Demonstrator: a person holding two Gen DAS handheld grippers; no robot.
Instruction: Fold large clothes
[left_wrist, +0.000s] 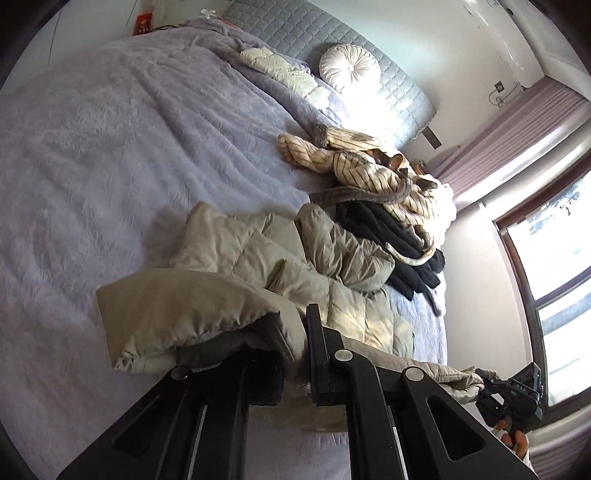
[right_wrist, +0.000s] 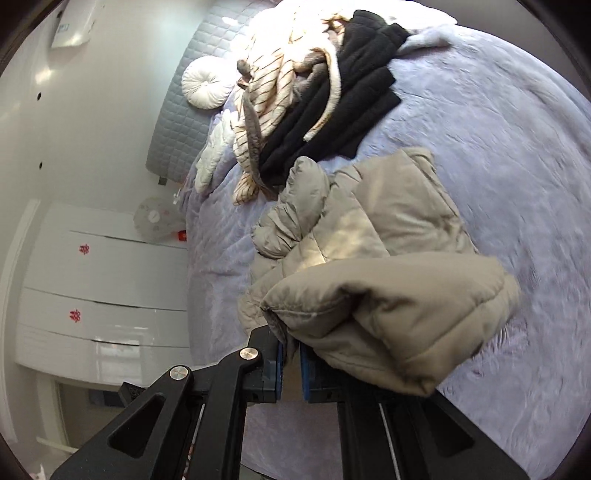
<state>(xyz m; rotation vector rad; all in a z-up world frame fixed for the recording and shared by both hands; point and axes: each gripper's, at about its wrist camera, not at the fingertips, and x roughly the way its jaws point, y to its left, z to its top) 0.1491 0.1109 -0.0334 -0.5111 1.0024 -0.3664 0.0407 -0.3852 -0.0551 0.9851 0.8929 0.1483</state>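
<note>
A beige puffer jacket (left_wrist: 258, 266) lies rumpled on the lavender bed (left_wrist: 110, 166). My left gripper (left_wrist: 293, 332) is shut on a thick fold of the jacket's edge, which bulges over its left finger. In the right wrist view the same jacket (right_wrist: 388, 236) lies ahead, and my right gripper (right_wrist: 290, 354) is shut on another edge of it, with the padded fabric draped over the right finger. The right gripper also shows in the left wrist view (left_wrist: 513, 398) at the lower right, beside the jacket's far edge.
A pile of black clothes (left_wrist: 391, 240) and a cream striped garment (left_wrist: 369, 166) lies behind the jacket, also in the right wrist view (right_wrist: 332, 103). A round white cushion (left_wrist: 349, 66) leans on the grey headboard (left_wrist: 295, 33). A window (left_wrist: 554, 277) is at right; white drawers (right_wrist: 103, 295) stand beside the bed.
</note>
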